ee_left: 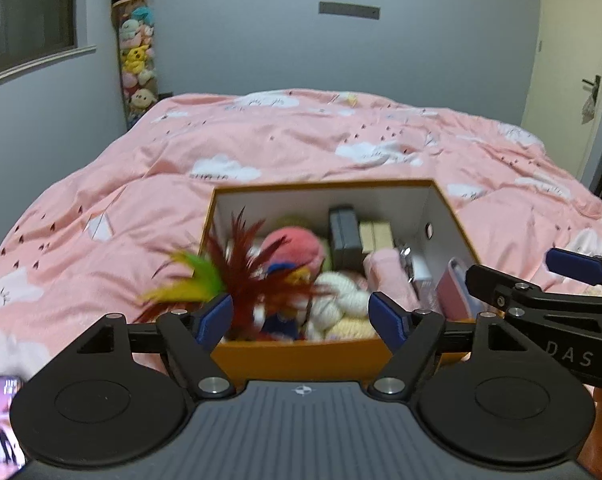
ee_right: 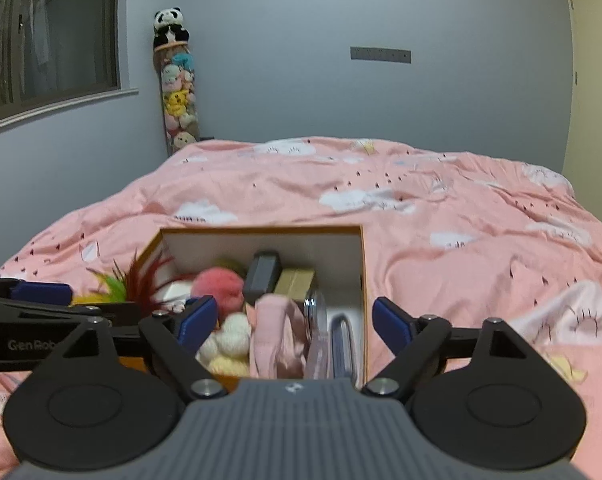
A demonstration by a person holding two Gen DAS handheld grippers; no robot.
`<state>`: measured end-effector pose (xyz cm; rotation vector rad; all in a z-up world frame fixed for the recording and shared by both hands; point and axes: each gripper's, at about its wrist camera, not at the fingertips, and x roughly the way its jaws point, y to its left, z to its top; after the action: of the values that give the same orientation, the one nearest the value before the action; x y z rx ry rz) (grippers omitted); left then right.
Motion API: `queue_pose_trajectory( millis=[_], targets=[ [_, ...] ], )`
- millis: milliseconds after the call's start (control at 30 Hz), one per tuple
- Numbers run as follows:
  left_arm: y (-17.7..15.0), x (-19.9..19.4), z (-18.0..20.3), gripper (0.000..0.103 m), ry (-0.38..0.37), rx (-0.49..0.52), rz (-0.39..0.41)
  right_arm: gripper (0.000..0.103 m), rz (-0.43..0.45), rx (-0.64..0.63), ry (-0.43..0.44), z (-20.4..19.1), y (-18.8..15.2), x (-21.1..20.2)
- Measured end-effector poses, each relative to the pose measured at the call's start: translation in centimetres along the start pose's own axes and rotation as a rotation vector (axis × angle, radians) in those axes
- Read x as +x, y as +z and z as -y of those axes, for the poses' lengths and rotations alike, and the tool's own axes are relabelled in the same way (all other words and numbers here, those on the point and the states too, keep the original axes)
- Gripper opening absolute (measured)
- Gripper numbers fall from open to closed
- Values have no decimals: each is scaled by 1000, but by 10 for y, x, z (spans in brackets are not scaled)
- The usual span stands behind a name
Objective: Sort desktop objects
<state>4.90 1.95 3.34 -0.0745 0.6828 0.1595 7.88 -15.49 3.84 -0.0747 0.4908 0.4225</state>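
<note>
- Left gripper (ee_left: 305,316): jaws wide apart, nothing held; positioned over near edge of orange box (ee_left: 301,354).
- Right gripper (ee_right: 295,320): jaws wide apart, nothing held; over box's right half.
- Box sits on pink cloud-print duvet (ee_left: 301,140).
- Contents: feather toy (ee_left: 237,276) at left wall w/ feathers over the rim, pink plush ball (ee_left: 293,248), yarn bundle (ee_left: 337,304), dark case (ee_left: 343,236).

1 orange box (ee_left: 301,354), 1 feather toy (ee_left: 237,280), 1 pink plush ball (ee_left: 297,250), 2 tools.

Left tongs (ee_left: 305,318) spread wide, right tongs (ee_right: 295,320) likewise
</note>
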Motion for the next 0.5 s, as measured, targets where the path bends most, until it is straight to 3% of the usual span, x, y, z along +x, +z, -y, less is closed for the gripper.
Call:
queue_pose_trajectory(
  millis=[500],
  targets=[
    [-33,21,-6,88,15,-30,-126,100,-97,-9,-56,-4,-34,19]
  ],
)
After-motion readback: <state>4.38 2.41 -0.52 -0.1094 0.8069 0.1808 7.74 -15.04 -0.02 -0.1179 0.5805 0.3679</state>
